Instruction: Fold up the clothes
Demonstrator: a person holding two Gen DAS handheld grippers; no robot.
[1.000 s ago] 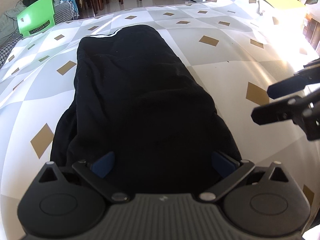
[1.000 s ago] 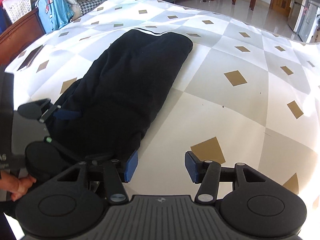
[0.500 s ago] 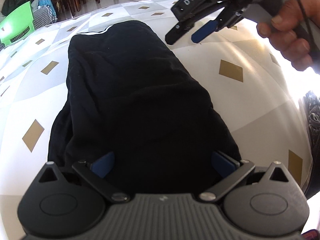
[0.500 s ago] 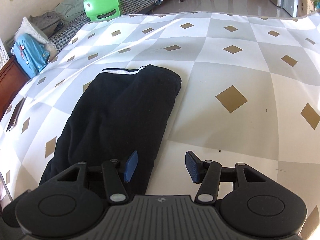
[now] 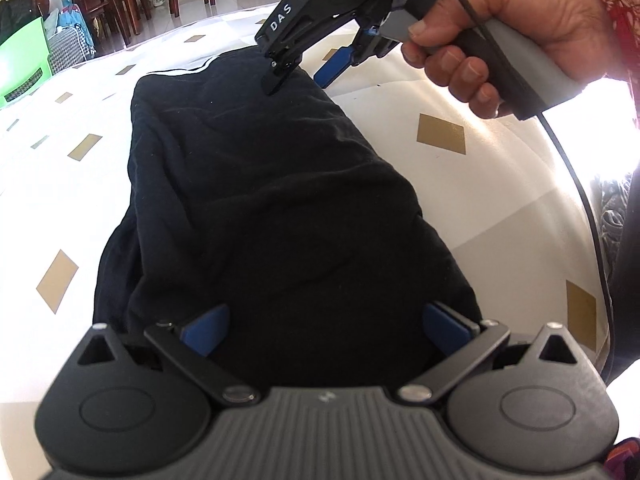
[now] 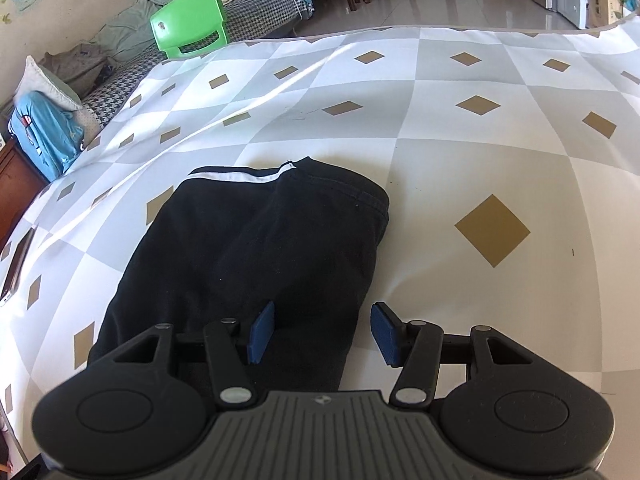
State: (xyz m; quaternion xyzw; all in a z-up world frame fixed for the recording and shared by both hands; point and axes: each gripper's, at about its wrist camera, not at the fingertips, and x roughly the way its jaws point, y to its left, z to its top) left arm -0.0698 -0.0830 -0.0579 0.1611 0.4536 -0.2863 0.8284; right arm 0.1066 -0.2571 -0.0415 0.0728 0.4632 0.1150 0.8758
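The black garment lies as a long, narrow bundle down the middle of the left wrist frame, on the chequered worktop; its white-striped end sits at centre in the right wrist frame. The left gripper sits at the near end, fingers wide apart astride the cloth. The right gripper, held in a hand at upper right, hovers over the far end's right edge, fingers apart. Judging by this, a lengthwise fold is being set up; next, each gripper needs to pinch its end.
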